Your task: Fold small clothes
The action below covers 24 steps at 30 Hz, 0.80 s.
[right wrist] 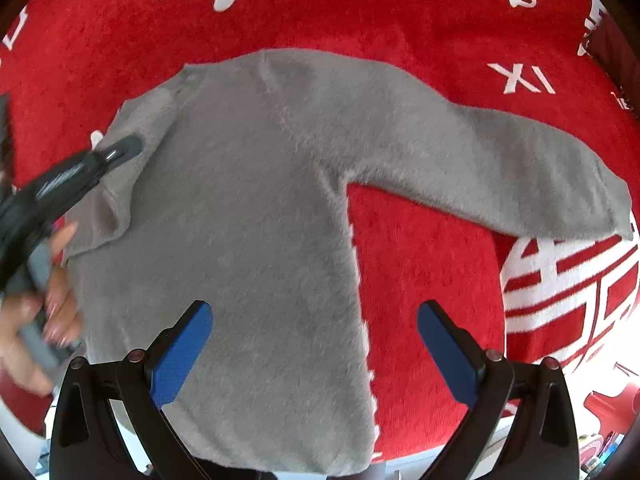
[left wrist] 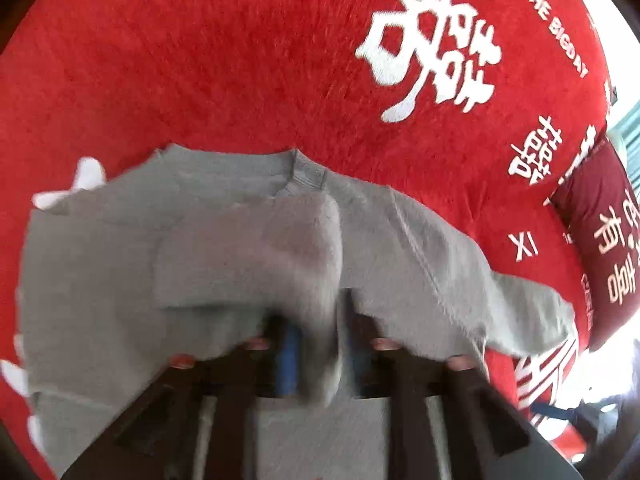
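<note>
Left gripper (left wrist: 316, 344) pinches the sleeve (left wrist: 256, 248), carried over the sweater (right wrist: 248, 216) to fold it inward; right gripper (right wrist: 314, 344) hovers wide, empty, above the hem on the red blanket (right wrist: 420, 264).

A sweater (right wrist: 248, 216) lies flat on a blanket (right wrist: 360, 12), filling the frame's centre, one sleeve (right wrist: 500, 168) stretched toward the right edge. The left gripper (right wrist: 120, 152) enters from the left, over the folded-in sleeve. At the bottom, the right gripper (right wrist: 314, 344) hovers above the hem, jaws apart.
</note>
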{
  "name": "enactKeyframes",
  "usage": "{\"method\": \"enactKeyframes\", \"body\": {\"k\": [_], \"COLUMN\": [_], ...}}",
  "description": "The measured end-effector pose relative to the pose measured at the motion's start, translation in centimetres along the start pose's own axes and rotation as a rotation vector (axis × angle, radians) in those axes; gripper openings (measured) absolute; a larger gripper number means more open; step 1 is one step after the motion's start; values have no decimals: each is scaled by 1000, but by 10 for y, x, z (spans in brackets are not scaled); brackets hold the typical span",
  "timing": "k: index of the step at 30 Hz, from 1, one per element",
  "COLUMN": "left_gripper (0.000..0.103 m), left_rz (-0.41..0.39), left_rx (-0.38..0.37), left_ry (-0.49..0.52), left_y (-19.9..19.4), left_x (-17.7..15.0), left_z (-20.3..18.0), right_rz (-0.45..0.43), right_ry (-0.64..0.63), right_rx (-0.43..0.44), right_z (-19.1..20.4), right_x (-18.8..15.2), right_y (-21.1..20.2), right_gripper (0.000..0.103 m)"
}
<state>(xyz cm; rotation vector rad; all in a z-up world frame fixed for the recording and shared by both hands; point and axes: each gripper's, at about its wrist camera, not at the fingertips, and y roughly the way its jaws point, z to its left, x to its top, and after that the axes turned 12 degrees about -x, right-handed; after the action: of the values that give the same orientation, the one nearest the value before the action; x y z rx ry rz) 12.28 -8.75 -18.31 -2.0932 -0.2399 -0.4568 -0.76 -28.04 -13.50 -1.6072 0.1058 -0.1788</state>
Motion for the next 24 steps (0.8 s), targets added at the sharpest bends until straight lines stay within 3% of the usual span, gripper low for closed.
{"method": "enactKeyframes", "body": {"k": [1,2,7,10,14,17,19,20,24], "left_gripper": [86,95,97,97,97,97,97,97,97], "left_rz": [-15,-44,-77,-42,3,36,40,45,74], "left_rx": [22,61,225,344,395,389,360,343,264], "left_ry": [7,15,19,-51,-184,-231,-252,-263,-325], "left_y": [-15,-33,-86,-86,-82,-70,-65,-62,-53], "left_x": [-2,-3,-2,4,7,9,12,13,18], "left_z": [3,7,57,101,168,192,203,206,226], "right_rz": [-11,-24,-146,-223,-315,-375,-387,-356,-144], "right_ry": [-5,-16,-138,-257,-562,-670,-557,-448,-12], "right_rx": [2,6,40,18,-187,-327,-341,-308,-37], "right_z": [1,5,56,102,188,214,193,174,79], "right_x": [5,9,41,59,64,68,83,94,114], "right_y": [0,-1,-14,-15,7,30,32,34,51], "right_gripper": [102,102,102,102,102,98,98,98,98]}}
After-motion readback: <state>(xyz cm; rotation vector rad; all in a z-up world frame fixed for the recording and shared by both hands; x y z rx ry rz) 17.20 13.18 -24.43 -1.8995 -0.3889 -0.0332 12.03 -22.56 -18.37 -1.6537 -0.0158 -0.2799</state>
